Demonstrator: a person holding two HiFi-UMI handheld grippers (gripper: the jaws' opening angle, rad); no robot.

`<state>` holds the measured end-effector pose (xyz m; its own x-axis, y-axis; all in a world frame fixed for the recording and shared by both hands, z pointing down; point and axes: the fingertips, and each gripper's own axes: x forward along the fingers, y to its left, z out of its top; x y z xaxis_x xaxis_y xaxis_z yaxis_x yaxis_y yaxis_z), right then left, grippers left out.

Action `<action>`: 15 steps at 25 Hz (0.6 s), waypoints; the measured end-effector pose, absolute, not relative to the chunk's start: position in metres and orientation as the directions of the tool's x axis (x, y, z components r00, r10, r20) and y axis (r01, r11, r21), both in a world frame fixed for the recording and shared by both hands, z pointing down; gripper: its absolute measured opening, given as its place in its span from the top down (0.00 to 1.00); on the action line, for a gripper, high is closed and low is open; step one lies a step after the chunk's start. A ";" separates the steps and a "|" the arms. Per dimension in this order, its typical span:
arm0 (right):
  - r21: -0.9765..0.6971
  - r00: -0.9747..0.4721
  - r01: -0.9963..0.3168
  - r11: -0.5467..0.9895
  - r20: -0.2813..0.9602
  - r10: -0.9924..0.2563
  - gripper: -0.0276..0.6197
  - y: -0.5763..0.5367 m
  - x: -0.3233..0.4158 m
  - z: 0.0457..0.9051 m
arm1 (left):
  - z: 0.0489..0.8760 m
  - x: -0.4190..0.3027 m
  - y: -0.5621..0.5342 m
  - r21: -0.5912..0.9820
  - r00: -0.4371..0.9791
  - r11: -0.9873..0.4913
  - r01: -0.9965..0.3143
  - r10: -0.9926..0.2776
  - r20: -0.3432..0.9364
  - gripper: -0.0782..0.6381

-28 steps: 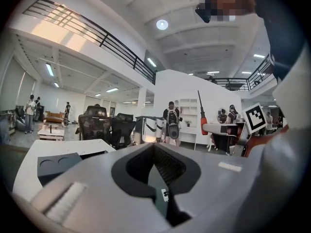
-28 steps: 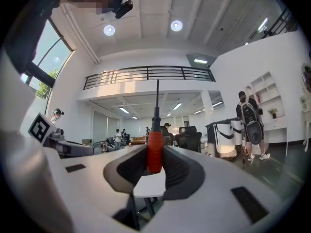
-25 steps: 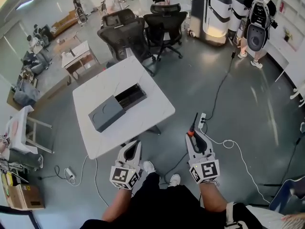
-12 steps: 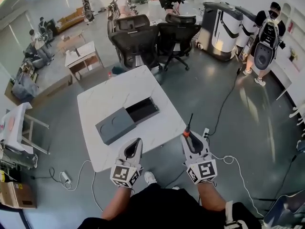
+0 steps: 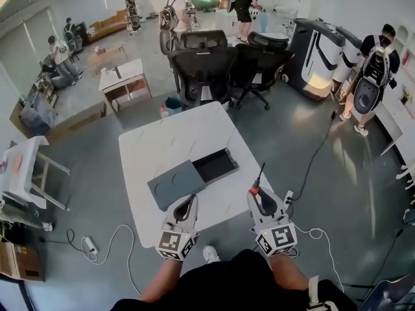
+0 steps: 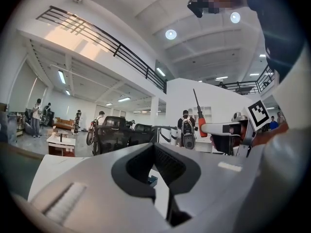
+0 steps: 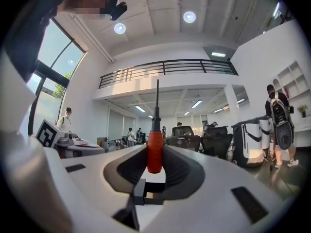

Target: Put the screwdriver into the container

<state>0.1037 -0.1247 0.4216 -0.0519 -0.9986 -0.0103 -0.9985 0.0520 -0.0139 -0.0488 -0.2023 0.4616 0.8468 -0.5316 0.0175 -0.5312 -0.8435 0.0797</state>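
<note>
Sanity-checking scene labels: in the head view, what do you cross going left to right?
Small white side table → dark grey rectangular container on the white marble-look table → orange-handled screwdriver clamped in the right tongs → person with a grey backpack.

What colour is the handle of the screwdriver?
The screwdriver handle is orange-red; best seen in the right gripper view.
</note>
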 end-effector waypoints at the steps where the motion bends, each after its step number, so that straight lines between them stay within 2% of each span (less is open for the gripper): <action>1: -0.017 -0.056 -0.998 0.056 -0.009 -0.998 0.81 -0.129 0.102 0.422 | 0.463 -0.051 -0.206 0.078 0.843 -0.840 -0.537 -0.537 0.021 0.88; 15: -0.004 -0.145 -0.989 0.145 0.011 -0.989 0.81 -0.190 0.126 0.435 | 0.466 -0.047 -0.246 0.071 0.799 -0.797 -0.600 -0.600 0.030 0.88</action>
<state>0.1261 -0.1904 0.4347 -0.1454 -0.9893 0.0114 -0.9894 0.1453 -0.0039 -0.0470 -0.2462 0.4661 0.7995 -0.5999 0.0300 -0.6004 -0.7965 0.0711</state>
